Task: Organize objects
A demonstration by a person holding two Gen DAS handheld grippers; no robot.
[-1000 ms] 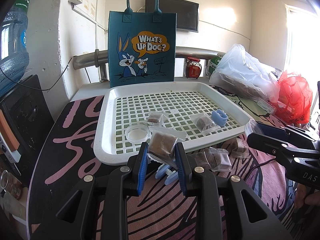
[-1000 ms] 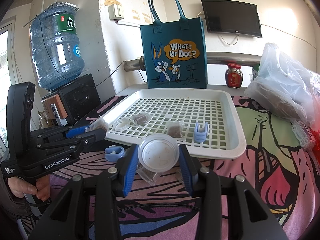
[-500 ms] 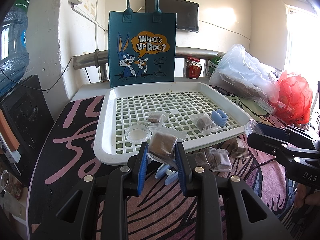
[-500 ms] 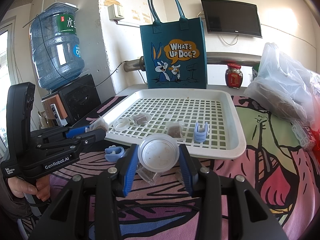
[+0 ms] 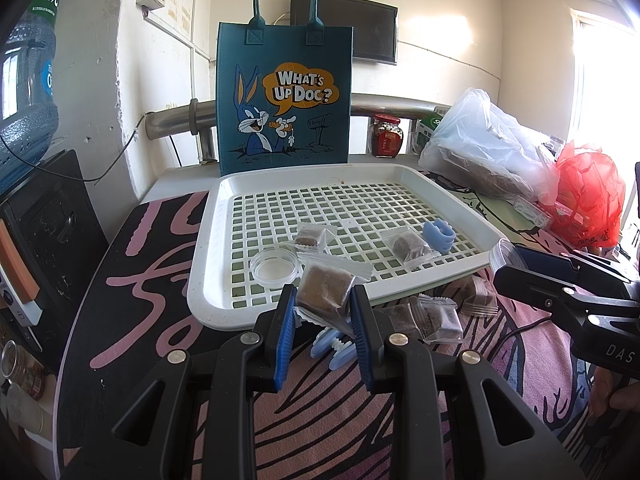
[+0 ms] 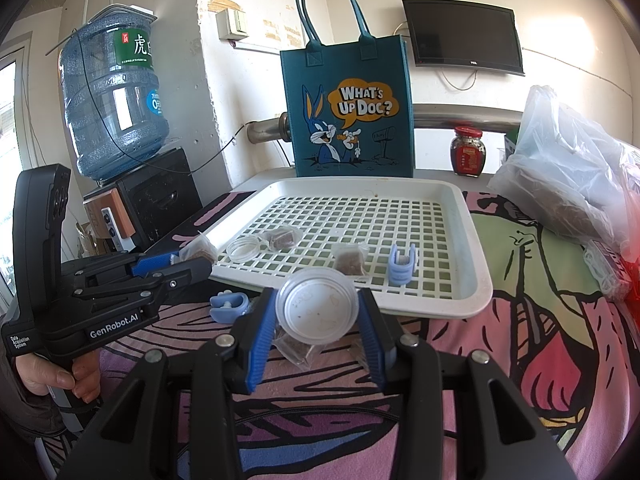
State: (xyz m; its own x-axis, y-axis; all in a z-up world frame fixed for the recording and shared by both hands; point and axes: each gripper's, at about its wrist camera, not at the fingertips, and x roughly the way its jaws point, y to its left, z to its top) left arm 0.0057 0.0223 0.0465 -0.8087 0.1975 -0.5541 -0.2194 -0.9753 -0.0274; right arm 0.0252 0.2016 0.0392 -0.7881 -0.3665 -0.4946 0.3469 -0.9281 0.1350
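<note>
Clear plastic is slippery: the left gripper point(image 5: 324, 312) pinches a wrapped brown snack point(image 5: 325, 293) by its edges, near the white tray point(image 5: 208, 240). The right gripper point(image 6: 316, 316) pinches a round lid point(image 6: 316, 307). Either may slip and drop onto the desk point(image 6: 520, 320) short of the tray.

Place: you are in a lived-in room of a home, not a lab or shop.
Wall: a flat television point(image 6: 464, 36) hangs on plain, chipped plaster above a metal pipe point(image 5: 176, 118).
Left edge: a blue water jug point(image 6: 112, 100) sits on its dispenser beside your table point(image 5: 132, 280).
Far edge: a cartoon tote bag point(image 5: 284, 96) and a red-lidded jar point(image 6: 467, 151) stand there.
Right edge: you have stuffed plastic bags point(image 5: 480, 144) heaped by a bright window point(image 5: 608, 92).
</note>
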